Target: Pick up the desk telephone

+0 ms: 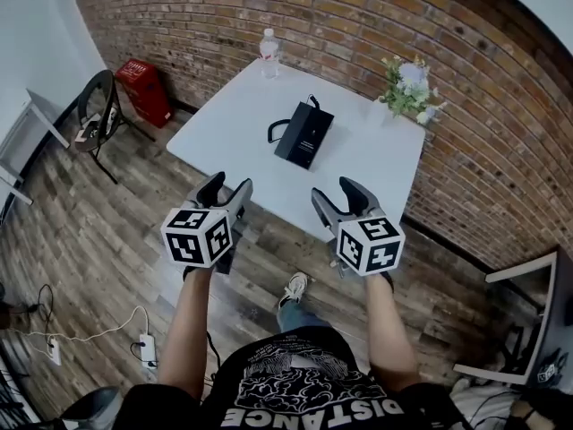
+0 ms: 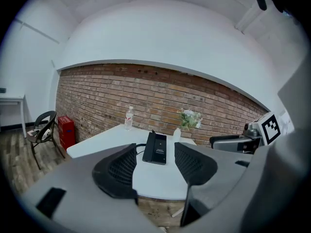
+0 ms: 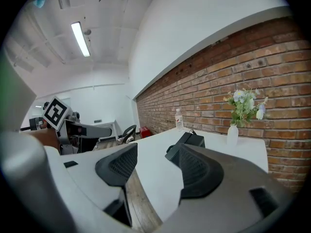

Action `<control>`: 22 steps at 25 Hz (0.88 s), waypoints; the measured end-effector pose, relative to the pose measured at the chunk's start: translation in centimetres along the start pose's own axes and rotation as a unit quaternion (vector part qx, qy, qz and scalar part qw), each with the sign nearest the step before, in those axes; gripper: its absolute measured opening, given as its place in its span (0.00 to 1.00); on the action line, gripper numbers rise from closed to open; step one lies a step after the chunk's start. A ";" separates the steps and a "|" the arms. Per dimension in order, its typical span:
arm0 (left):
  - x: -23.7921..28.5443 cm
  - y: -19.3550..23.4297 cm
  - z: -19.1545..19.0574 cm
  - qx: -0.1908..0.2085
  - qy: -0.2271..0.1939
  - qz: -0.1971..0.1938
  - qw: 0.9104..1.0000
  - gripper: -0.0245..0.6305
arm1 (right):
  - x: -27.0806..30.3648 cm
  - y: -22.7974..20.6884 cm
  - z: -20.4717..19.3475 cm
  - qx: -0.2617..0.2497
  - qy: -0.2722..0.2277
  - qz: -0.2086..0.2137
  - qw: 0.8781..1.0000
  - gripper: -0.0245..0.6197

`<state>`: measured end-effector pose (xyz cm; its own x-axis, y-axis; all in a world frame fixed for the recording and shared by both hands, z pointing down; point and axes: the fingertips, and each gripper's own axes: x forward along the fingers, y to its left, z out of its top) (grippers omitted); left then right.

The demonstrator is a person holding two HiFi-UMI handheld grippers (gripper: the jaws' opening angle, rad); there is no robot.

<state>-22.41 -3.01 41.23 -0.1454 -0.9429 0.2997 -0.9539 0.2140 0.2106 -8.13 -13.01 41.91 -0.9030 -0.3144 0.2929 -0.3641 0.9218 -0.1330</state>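
The black desk telephone (image 1: 304, 133) lies in the middle of the white table (image 1: 242, 133), its cord curling off its left side. Both grippers hover short of the table's near edge, apart from the phone. My left gripper (image 1: 230, 189) is open with nothing between its jaws; in the left gripper view the telephone (image 2: 156, 148) shows in the gap of the left gripper (image 2: 154, 165). My right gripper (image 1: 338, 193) is open and empty too. In the right gripper view the telephone (image 3: 185, 143) sits beyond the right gripper (image 3: 156, 168), partly hidden by the right jaw.
A water bottle (image 1: 269, 55) stands at the table's far corner and a small vase of flowers (image 1: 410, 90) at the right corner. A brick wall runs behind. A black chair (image 1: 97, 106) and a red box (image 1: 145, 90) stand at the left; a power strip with cables (image 1: 148, 349) lies on the wooden floor.
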 end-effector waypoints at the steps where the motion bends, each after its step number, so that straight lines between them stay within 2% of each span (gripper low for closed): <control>1: 1.1 0.3 0.3 0.001 0.004 -0.003 1.000 0.39 | 0.9 -0.7 0.2 0.005 0.001 0.000 1.000 0.42; 13: 14.2 3.2 2.1 0.002 0.054 -0.040 0.998 0.39 | 10.6 -8.9 1.5 0.044 0.026 -0.007 0.999 0.43; 22: 20.5 3.9 1.9 -0.013 0.088 -0.064 0.994 0.39 | 14.6 -12.4 0.8 0.076 0.048 -0.006 0.996 0.43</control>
<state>-29.65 -21.99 46.40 0.0273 -0.9040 0.4268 -0.9539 0.1041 0.2815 -16.94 -29.21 47.04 -0.8751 -0.2943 0.3842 -0.4110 0.8711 -0.2689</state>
